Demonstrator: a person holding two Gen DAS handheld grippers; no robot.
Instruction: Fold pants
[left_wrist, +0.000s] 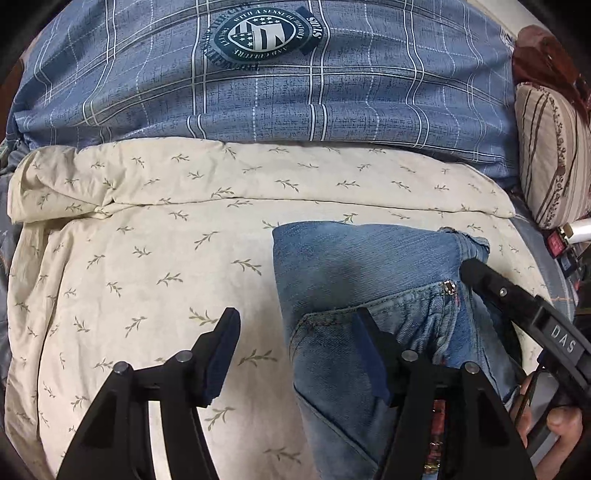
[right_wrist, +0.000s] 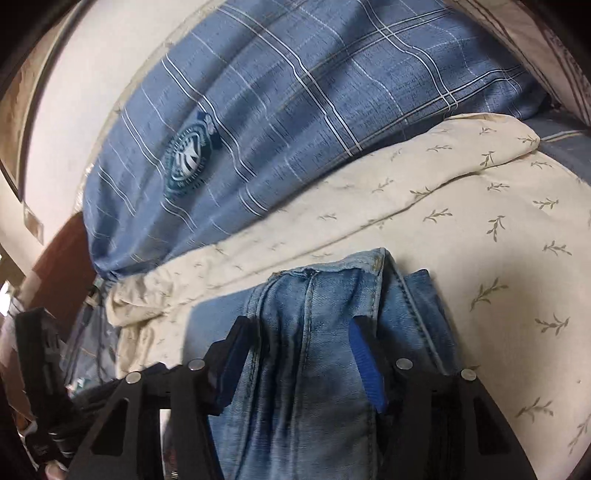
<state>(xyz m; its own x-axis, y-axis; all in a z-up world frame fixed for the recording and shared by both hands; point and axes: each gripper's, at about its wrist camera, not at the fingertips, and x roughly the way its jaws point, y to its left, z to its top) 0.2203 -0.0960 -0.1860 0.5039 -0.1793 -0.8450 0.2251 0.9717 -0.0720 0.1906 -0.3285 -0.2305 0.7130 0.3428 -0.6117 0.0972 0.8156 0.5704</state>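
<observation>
Left wrist view: the left gripper (left_wrist: 295, 350) stands nearest, jaws apart and empty, its left finger over the cream leaf-print sheet (left_wrist: 147, 258) and its right finger over the near left edge of the folded jeans (left_wrist: 362, 266); whether that finger touches the denim cannot be told. The jeans lie on the sheet, right of centre, a back pocket showing near. At the right edge the right gripper (left_wrist: 480, 273) reaches in over the denim's right side, partly hiding it, with a hand (left_wrist: 554, 421) on its handle. Farther off, the sheet's folded-back edge crosses the scene; beyond it lies a blue plaid cover (left_wrist: 295, 96) bearing a round emblem (left_wrist: 264, 35), and at far right a striped pillow (left_wrist: 550, 158).

Right wrist view: the right gripper (right_wrist: 303, 354) straddles a bunched ridge of jeans (right_wrist: 314, 369); the jaws stand part open with denim between them, and whether the pads press it cannot be told. Beyond the denim come the sheet (right_wrist: 461, 221), the plaid cover (right_wrist: 295, 110), then a pale wall (right_wrist: 92, 74).
</observation>
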